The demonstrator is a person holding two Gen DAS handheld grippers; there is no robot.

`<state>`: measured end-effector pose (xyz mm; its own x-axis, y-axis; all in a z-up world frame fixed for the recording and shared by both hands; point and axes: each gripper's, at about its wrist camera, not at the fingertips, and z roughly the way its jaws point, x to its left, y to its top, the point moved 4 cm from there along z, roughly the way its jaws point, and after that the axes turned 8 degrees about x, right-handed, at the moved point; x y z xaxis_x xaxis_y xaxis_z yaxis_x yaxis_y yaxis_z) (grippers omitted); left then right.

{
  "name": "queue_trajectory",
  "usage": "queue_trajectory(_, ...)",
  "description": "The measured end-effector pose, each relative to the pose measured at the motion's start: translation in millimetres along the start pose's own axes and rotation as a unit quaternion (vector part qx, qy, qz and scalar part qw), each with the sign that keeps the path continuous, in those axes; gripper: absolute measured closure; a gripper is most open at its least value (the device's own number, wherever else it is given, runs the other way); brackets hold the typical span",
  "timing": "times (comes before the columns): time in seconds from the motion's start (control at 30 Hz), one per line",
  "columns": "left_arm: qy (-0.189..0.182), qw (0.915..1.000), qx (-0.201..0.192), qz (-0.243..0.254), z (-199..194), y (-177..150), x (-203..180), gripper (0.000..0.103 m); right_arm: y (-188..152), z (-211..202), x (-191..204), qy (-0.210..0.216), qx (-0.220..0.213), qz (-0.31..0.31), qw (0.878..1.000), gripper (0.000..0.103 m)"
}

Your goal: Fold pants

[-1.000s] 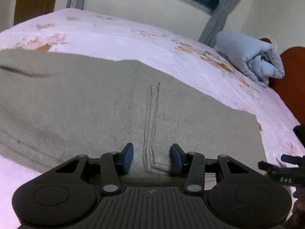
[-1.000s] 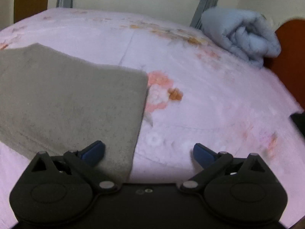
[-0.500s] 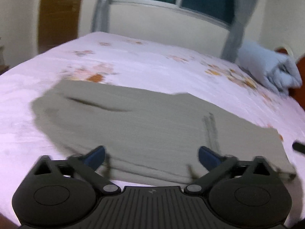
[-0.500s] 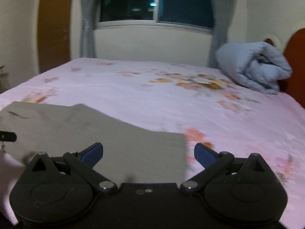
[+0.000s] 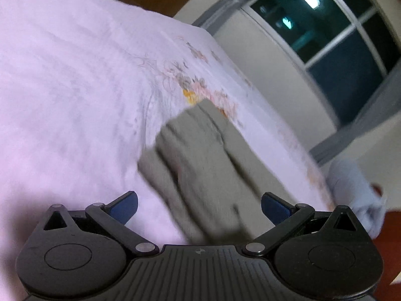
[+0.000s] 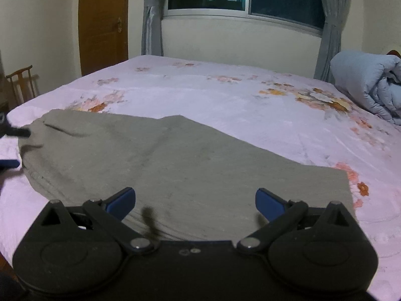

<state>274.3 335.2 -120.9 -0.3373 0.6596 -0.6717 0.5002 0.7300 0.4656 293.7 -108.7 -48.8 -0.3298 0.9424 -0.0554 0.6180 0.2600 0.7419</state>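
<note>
pants (image 6: pixel 175 165) flat on bed (image 6: pixel 225 100) | left hand-held gripper (image 5: pixel 199 207) spread wide, empty | right hand-held gripper (image 6: pixel 195 202) likewise | no legible writing

The grey-green pants (image 6: pixel 185 165) lie flat on the near part of the bed, folded into a long shape, narrow rounded end at left, straight edge at right.

The left gripper (image 5: pixel 199 204) is matte black plastic: a ribbed centre plate with a small pale mark, flanked by two rounded housings with embossed circles. Triangular cut-outs top each housing, silver rivets pin the angled links, and the fingers (image 5: pixel 124 207) end in blue pads. The right gripper (image 6: pixel 195 202) matches it, but its centre plate is smooth, with two tiny rings near its top edge.
</note>
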Motion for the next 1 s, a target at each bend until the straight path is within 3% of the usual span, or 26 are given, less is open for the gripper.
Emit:
queue_trajectory(0.13,-0.014,0.9996,-0.001,-0.026,20,14,-1,0.001,2,6,6,-0.011,0.0,0.006,1.0,0.006)
queue_trajectory(0.17,-0.008,0.9998,0.0,-0.02,21,15,-5,0.033,1,8,7,-0.017,0.001,0.005,1.0,0.006)
queue_trajectory(0.2,0.014,0.9998,0.002,-0.017,22,18,-6,0.057,1,11,7,-0.018,0.003,0.004,1.0,0.006)
queue_trajectory(0.23,0.024,0.9994,0.004,-0.024,21,19,-5,0.058,1,12,8,-0.013,0.003,0.007,1.0,0.006)
queue_trajectory(0.37,0.004,0.9999,-0.014,0.005,4,20,-16,0.065,-1,16,16,0.0,0.005,-0.01,1.0,0.006)
queue_trajectory(0.43,-0.001,0.9995,-0.019,0.025,-3,24,-28,0.066,-13,43,27,0.0,0.072,-0.039,0.997,0.006)
queue_trajectory(0.47,-0.005,0.9991,-0.022,0.036,-7,26,-35,0.067,-20,53,33,-0.01,0.085,-0.057,0.995,0.005)
queue_trajectory(0.6,-0.018,0.9955,-0.034,0.087,-25,35,-77,0.067,-15,54,33,-0.016,0.08,-0.055,0.995,0.006)
queue_trajectory(0.67,-0.024,0.9914,-0.042,0.121,-38,37,-103,0.067,-9,30,21,0.0,0.032,-0.03,0.999,0.008)
queue_trajectory(0.73,-0.034,0.9844,-0.053,0.165,-51,32,-139,0.067,-5,-2,-4,-0.005,-0.03,0.008,0.999,0.006)
queue_trajectory(0.8,-0.053,0.9754,-0.055,0.207,-59,22,-180,0.067,-7,-25,-40,-0.007,-0.053,0.049,0.997,0.006)
queue_trajectory(0.9,-0.094,0.9544,-0.049,0.279,-58,-10,-259,0.067,-17,-57,-105,-0.042,-0.079,0.111,0.99,0.006)
queue_trajectory(1.0,-0.119,0.9309,-0.028,0.344,-49,-62,-328,0.067,-33,-89,-174,-0.072,-0.096,0.184,0.976,0.006)
